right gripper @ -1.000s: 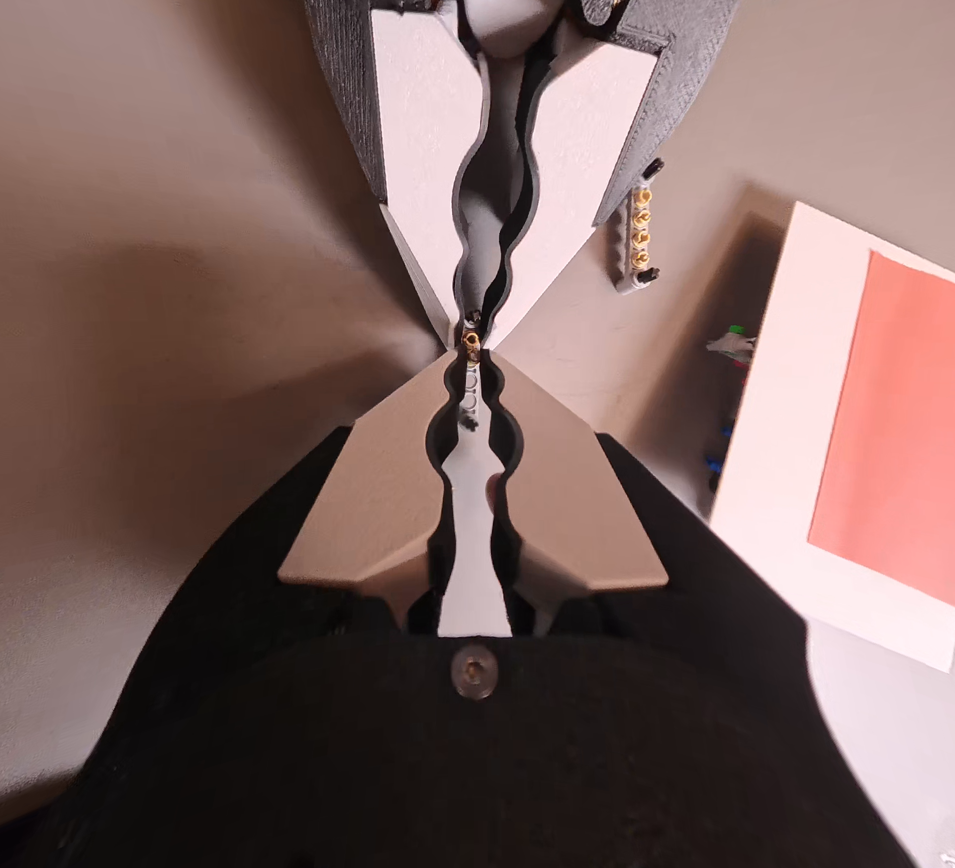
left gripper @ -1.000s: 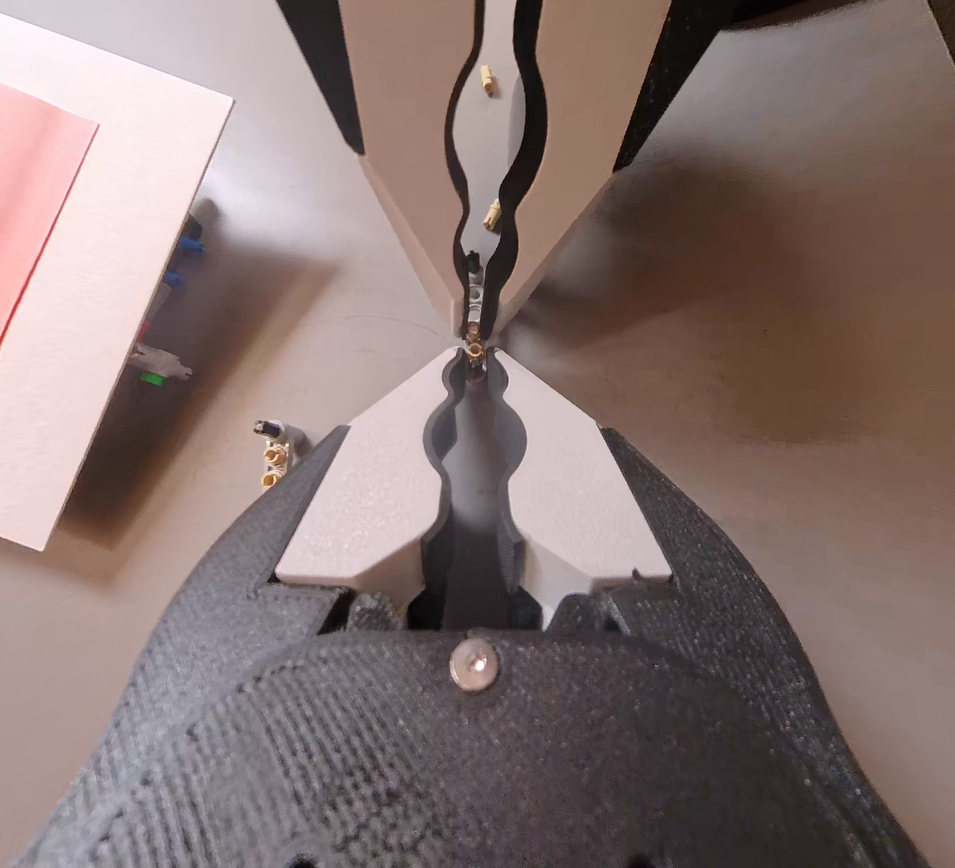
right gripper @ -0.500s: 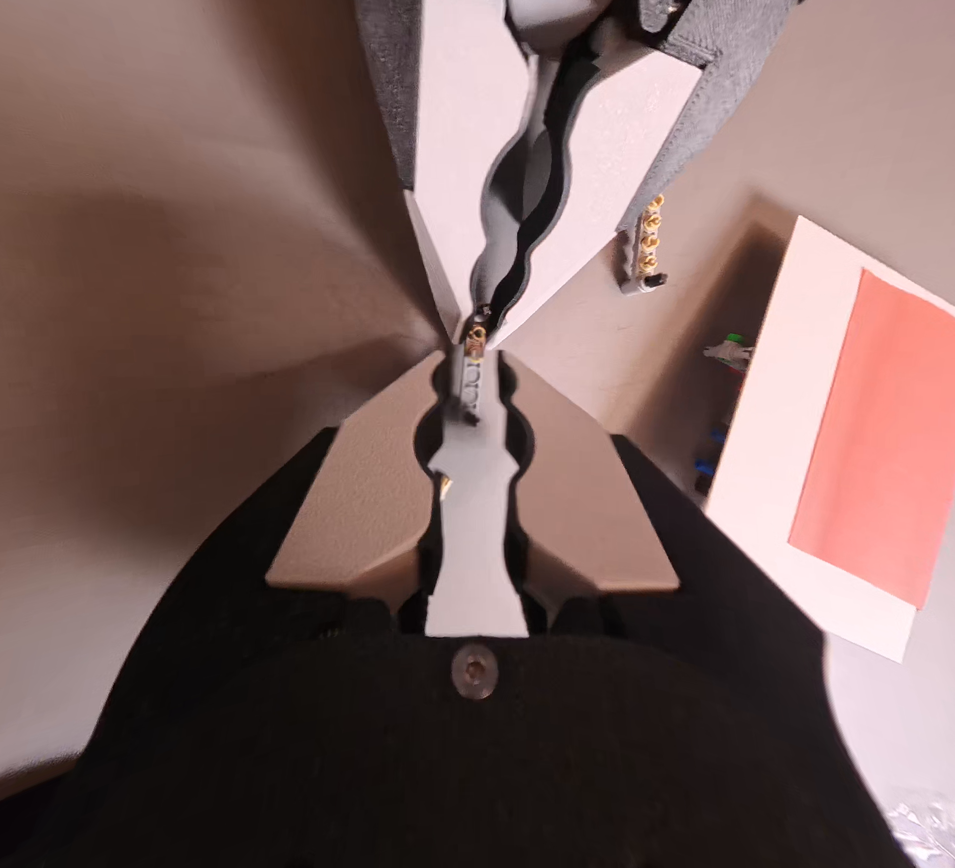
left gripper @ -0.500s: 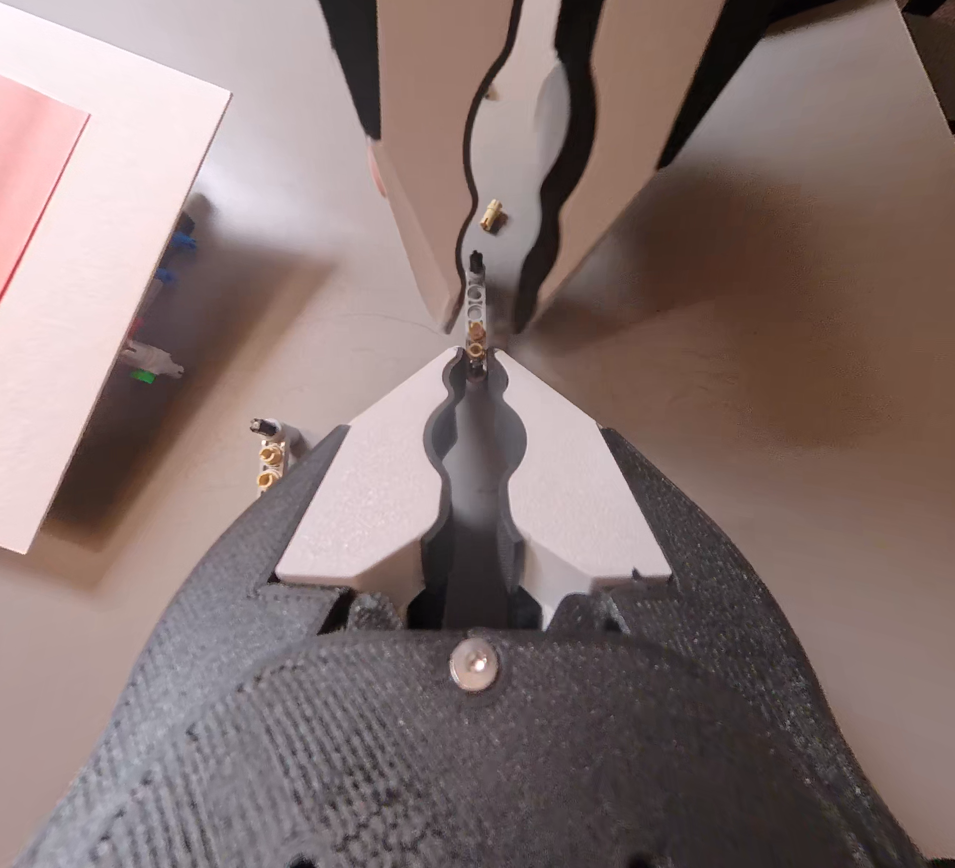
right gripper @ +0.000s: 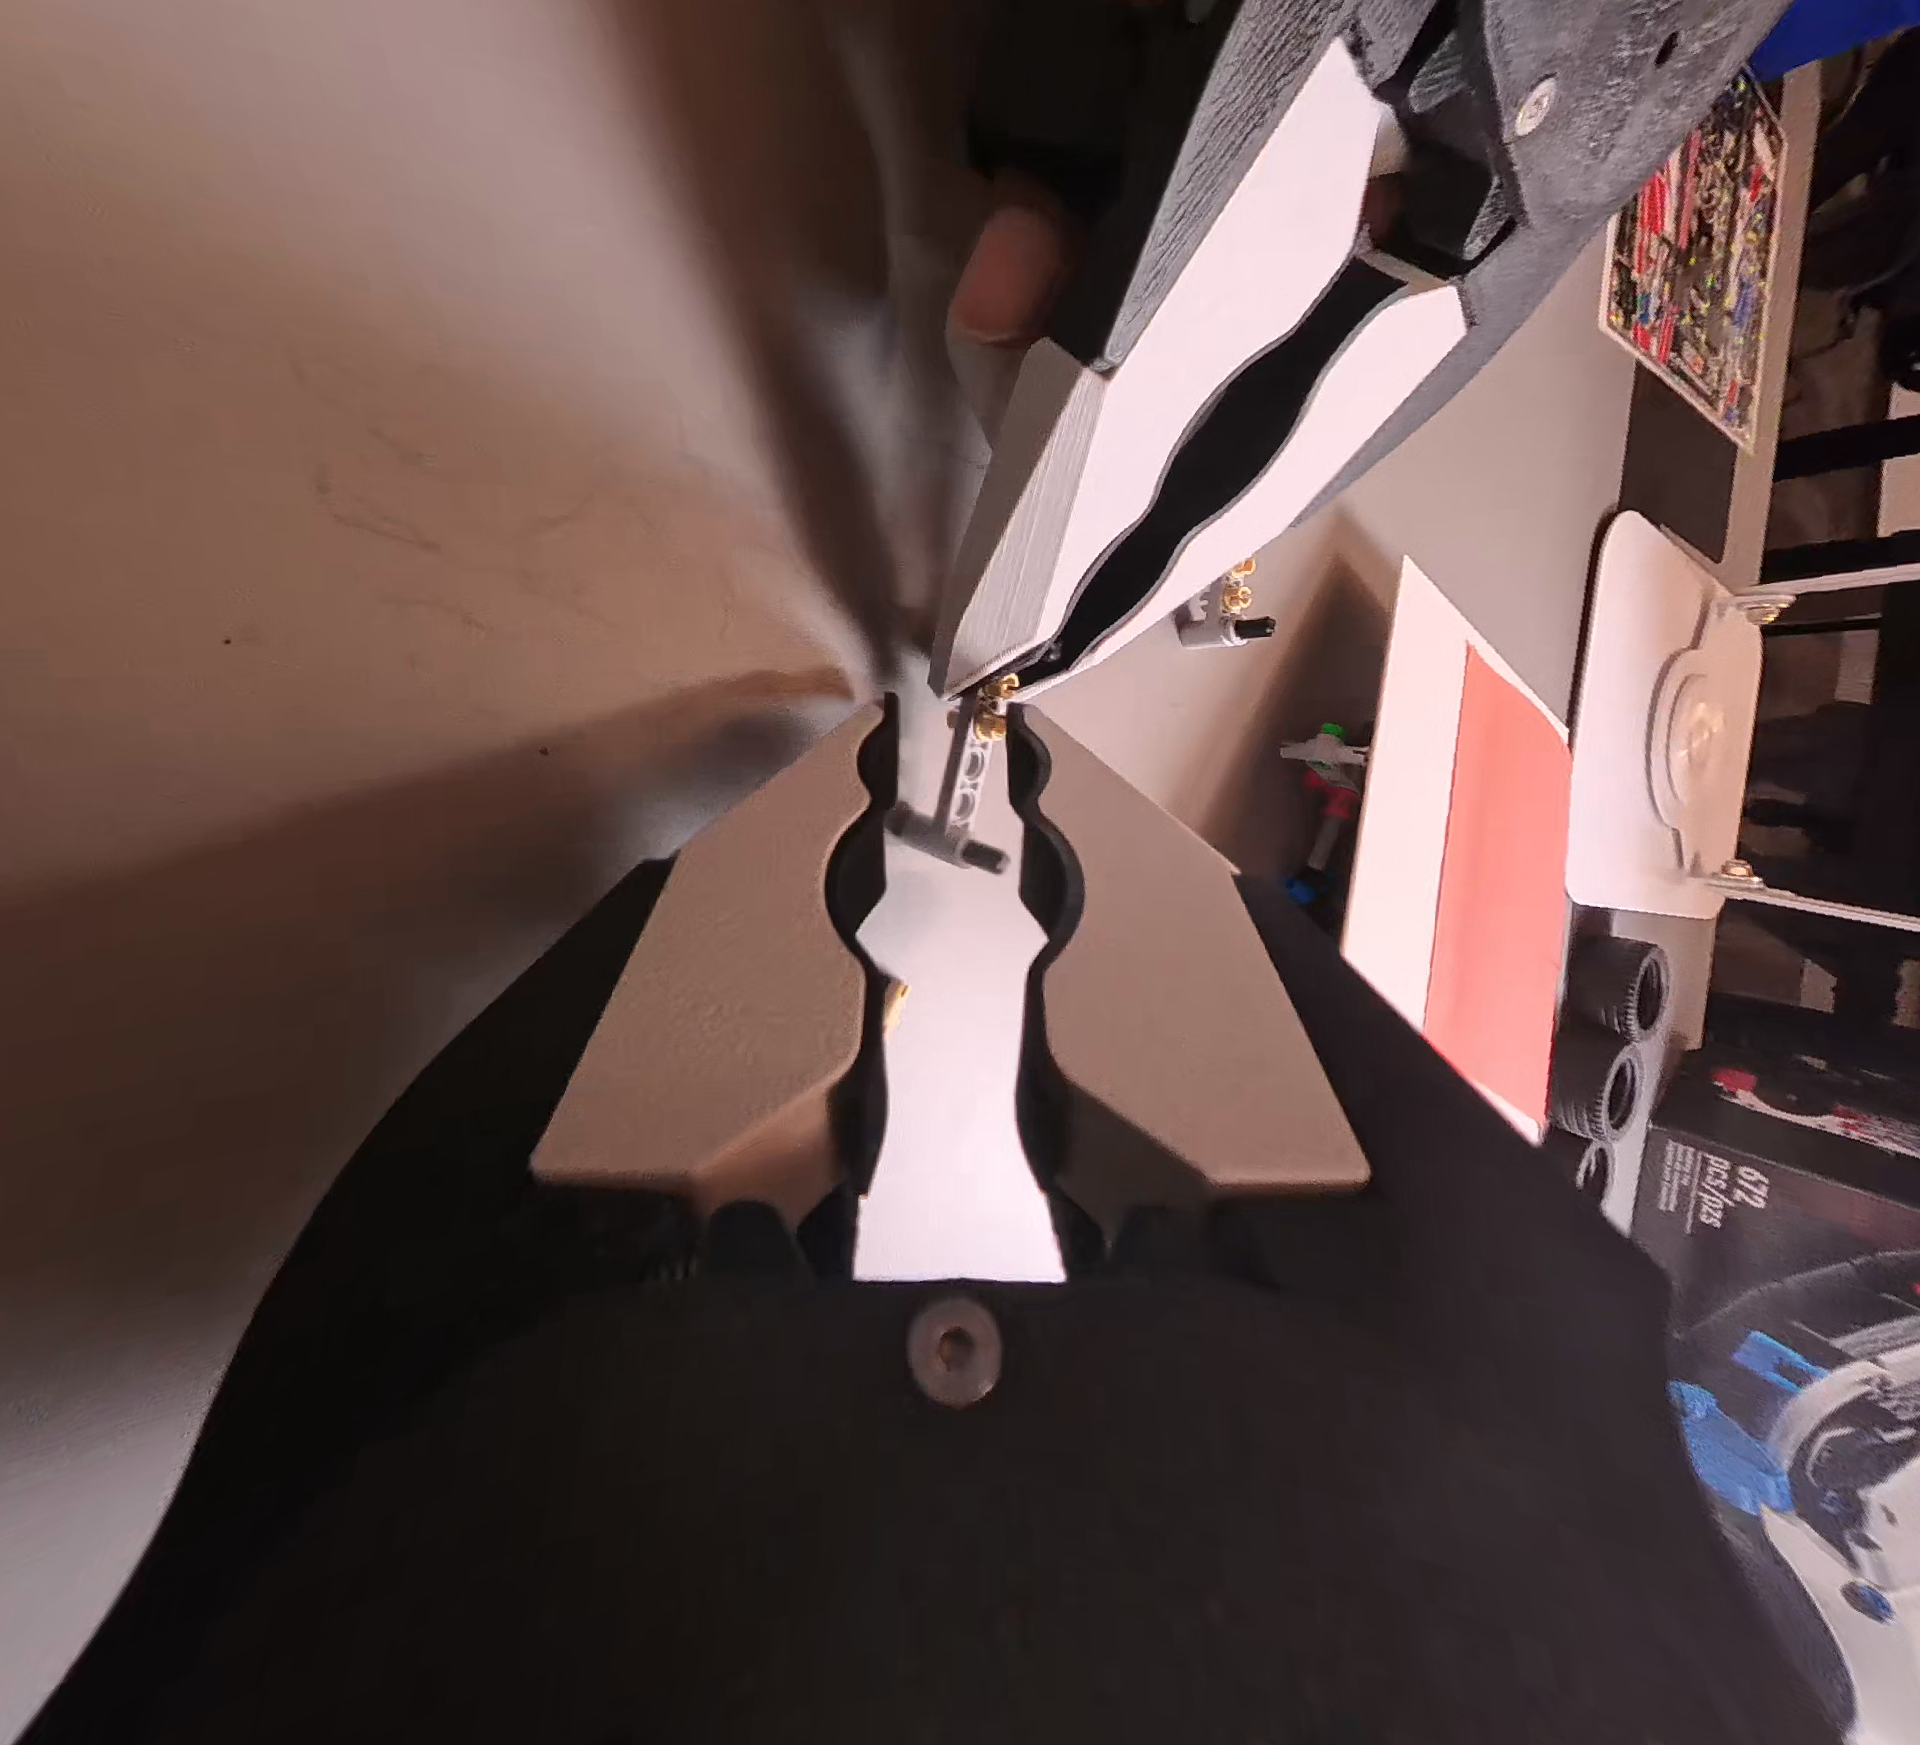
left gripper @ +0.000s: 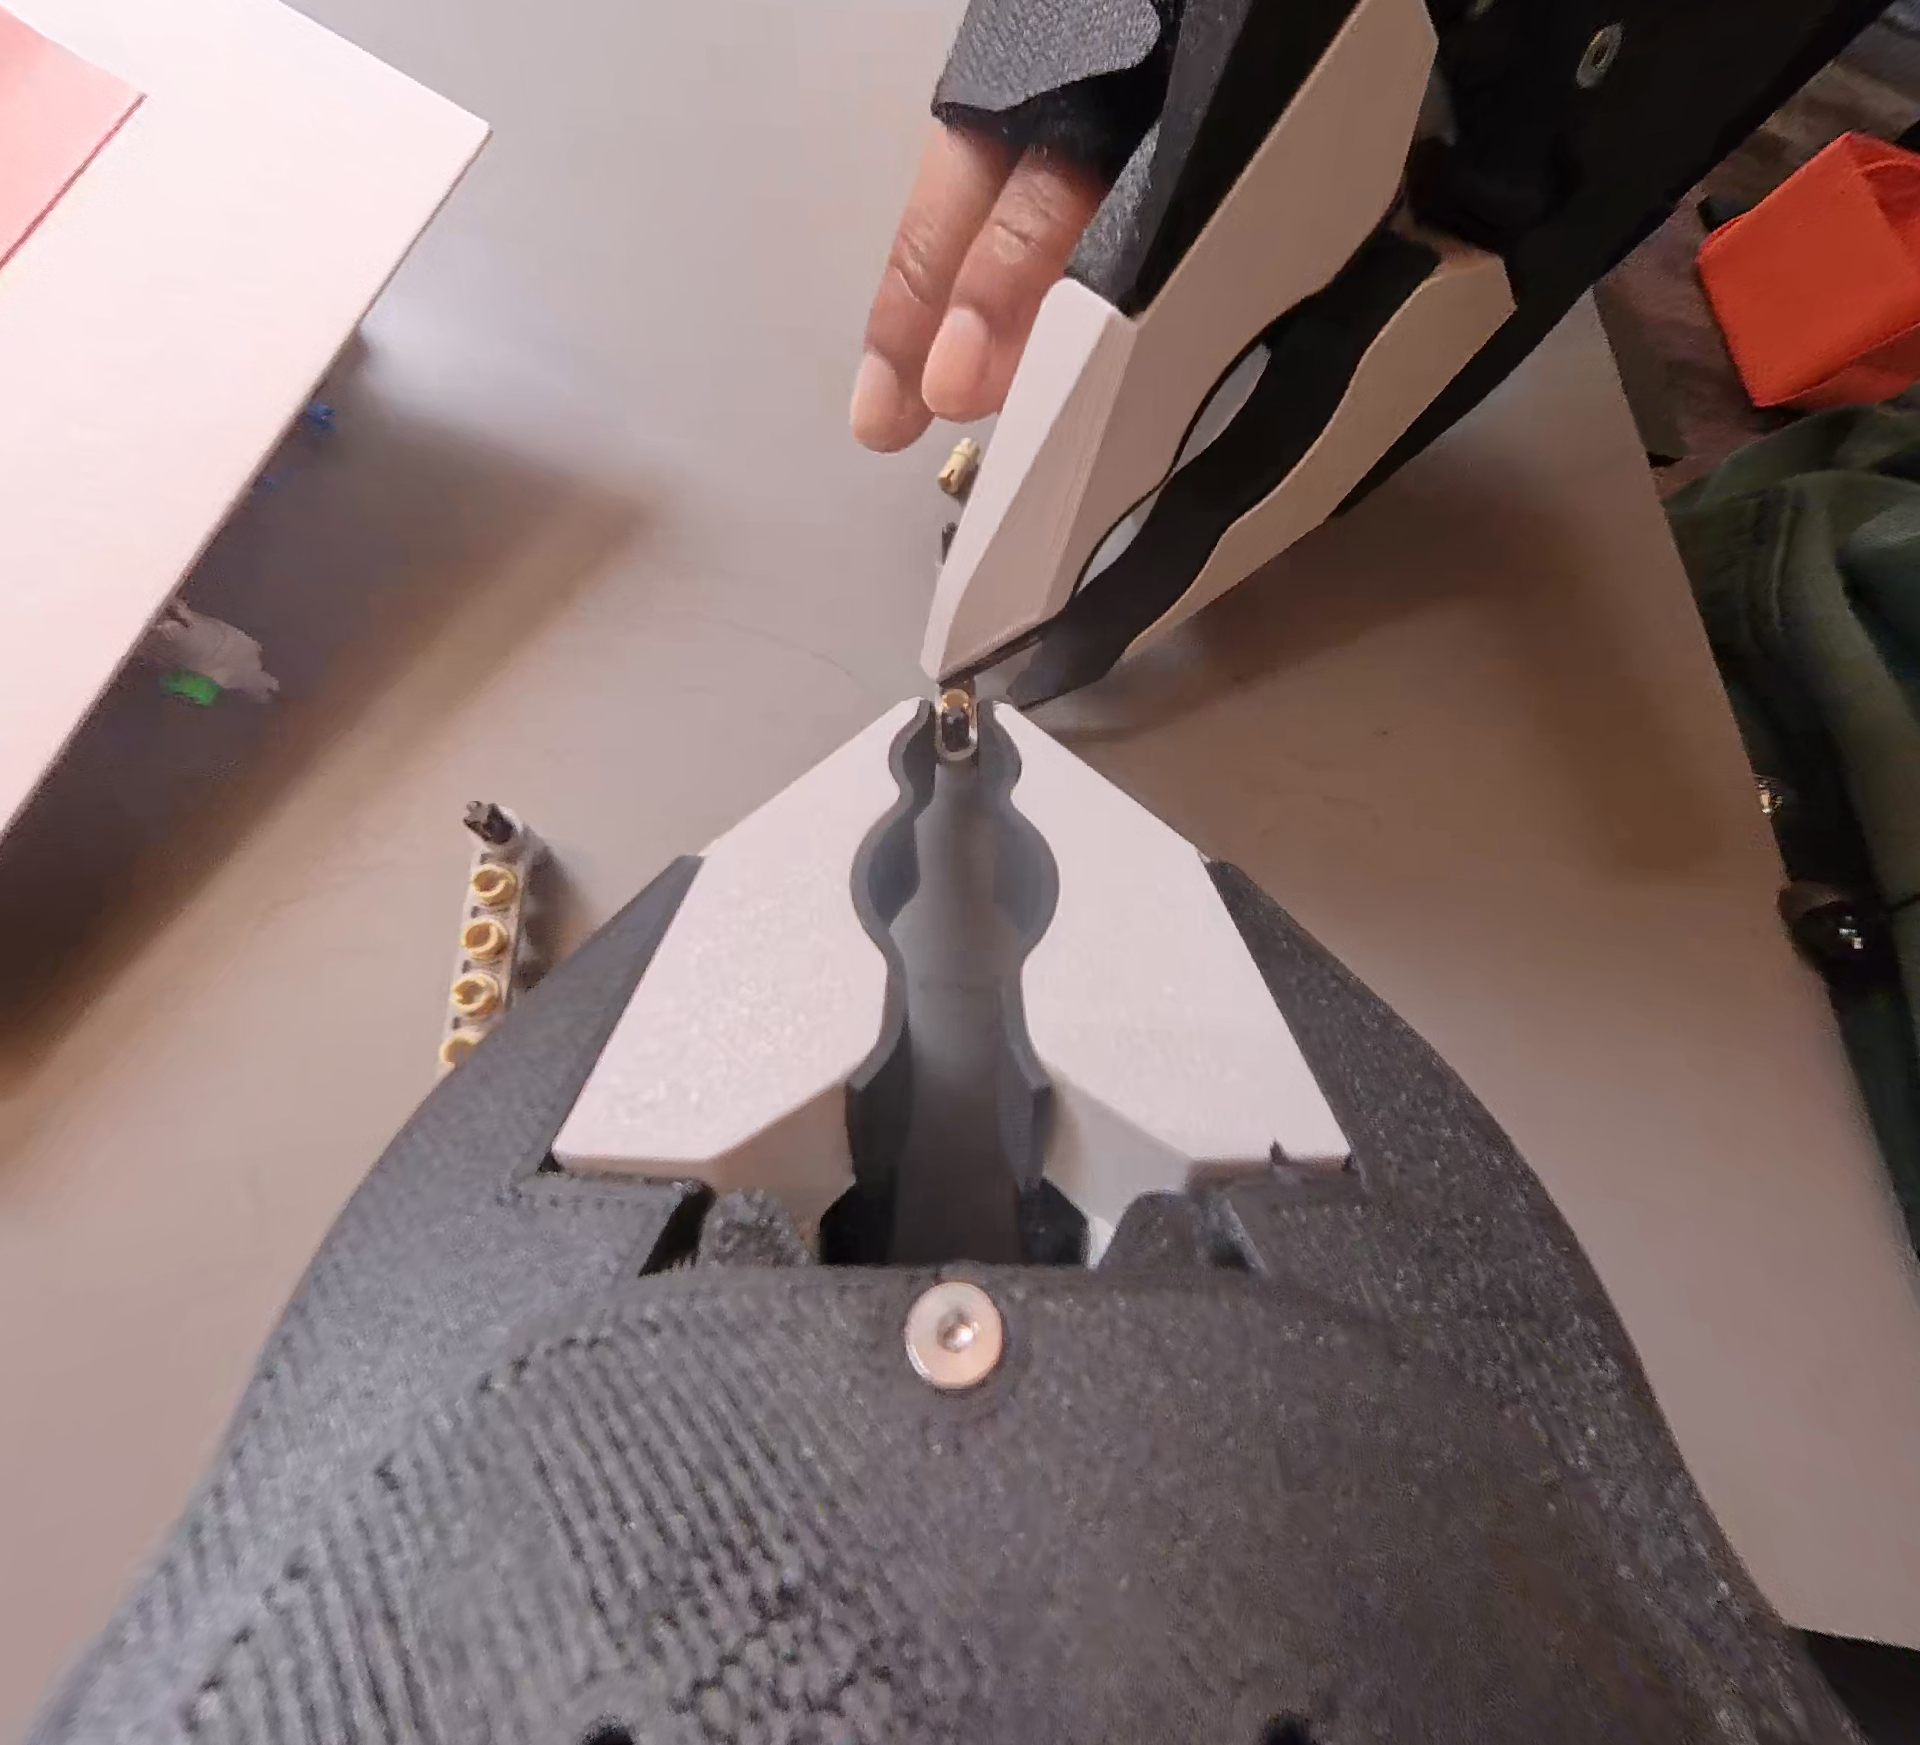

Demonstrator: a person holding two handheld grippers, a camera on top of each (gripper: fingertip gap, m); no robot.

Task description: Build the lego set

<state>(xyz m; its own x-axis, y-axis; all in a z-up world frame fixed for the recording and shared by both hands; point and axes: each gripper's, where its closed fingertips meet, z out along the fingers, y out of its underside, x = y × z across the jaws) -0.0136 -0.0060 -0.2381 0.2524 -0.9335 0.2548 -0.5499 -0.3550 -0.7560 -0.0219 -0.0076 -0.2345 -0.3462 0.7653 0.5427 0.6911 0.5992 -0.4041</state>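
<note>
My left gripper (left gripper: 956,714) is shut on the end of a small grey lego beam (left gripper: 954,731) with tan pins, held above the table. In the right wrist view the beam (right gripper: 968,776) hangs from the left gripper (right gripper: 992,672), with a black pin across its far end. My right gripper (right gripper: 954,725) is open, its fingers on either side of the beam without touching it. It shows in the left wrist view (left gripper: 982,683) coming in from the upper right, tips close to the left gripper's tips, with a hand (left gripper: 956,261) on it.
A second grey beam with tan pins (left gripper: 483,957) lies on the table left of my left gripper. A loose tan pin (left gripper: 958,457) lies farther off. A white booklet with a red panel (left gripper: 156,293) and small parts (left gripper: 208,656) are at left. A lego box (right gripper: 1766,1383) and black tyres (right gripper: 1621,1051) stand at right. The tips of both grippers are at nearly the same place.
My right gripper has opened and let go of the grey beam, then swung to one side. My left gripper has stayed shut and now holds the beam alone.
</note>
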